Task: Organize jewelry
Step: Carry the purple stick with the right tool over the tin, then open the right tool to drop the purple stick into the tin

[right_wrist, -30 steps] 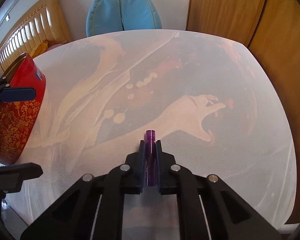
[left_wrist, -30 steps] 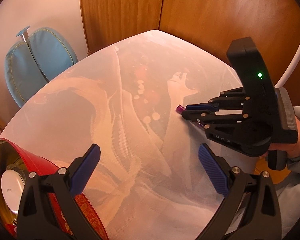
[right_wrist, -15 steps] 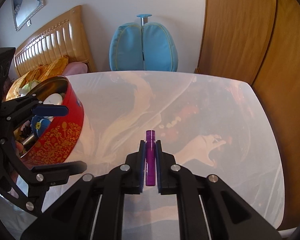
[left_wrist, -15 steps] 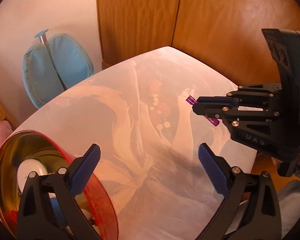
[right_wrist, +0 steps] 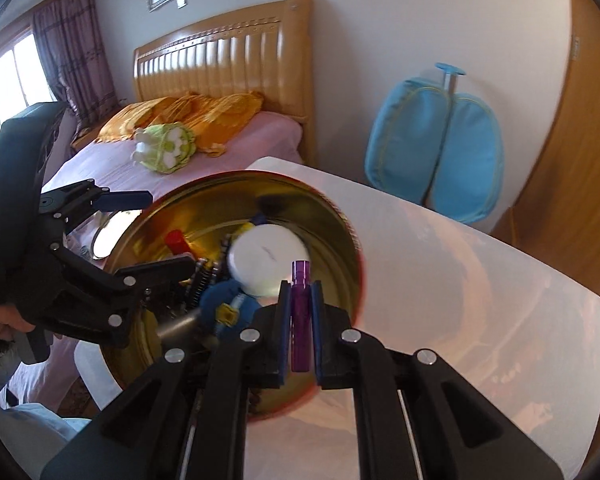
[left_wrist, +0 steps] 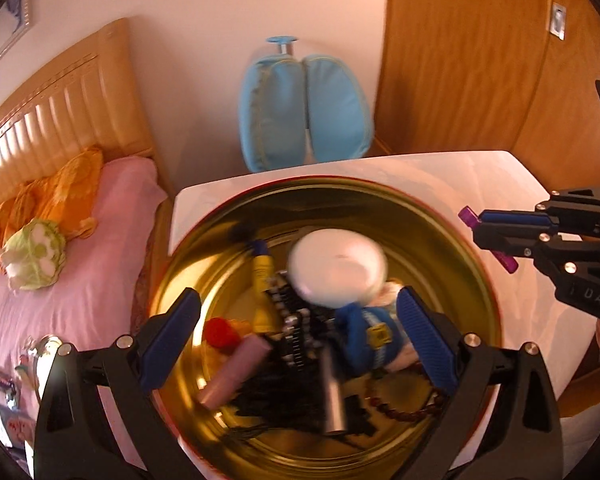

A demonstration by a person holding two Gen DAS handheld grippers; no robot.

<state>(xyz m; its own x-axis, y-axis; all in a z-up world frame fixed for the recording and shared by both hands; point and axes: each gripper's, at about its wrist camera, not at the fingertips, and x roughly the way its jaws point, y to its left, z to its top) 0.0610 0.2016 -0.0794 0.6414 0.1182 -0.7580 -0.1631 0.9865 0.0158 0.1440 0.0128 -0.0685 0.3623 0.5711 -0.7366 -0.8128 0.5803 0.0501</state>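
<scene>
Carrying a purple tube (right_wrist: 300, 316) clamped between its closed fingers, the right gripper (right_wrist: 300, 320) hangs at the near rim of the round tin (right_wrist: 342, 216) on the table's left edge, the left gripper (left_wrist: 300, 344) open above it; release inside looks next.

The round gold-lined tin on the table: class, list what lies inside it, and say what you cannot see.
Inside the tin: a white round case, a blue plush figure, a pink tube, a red piece, dark brown beads and a black tangle. Anything beneath this pile is hidden.
</scene>
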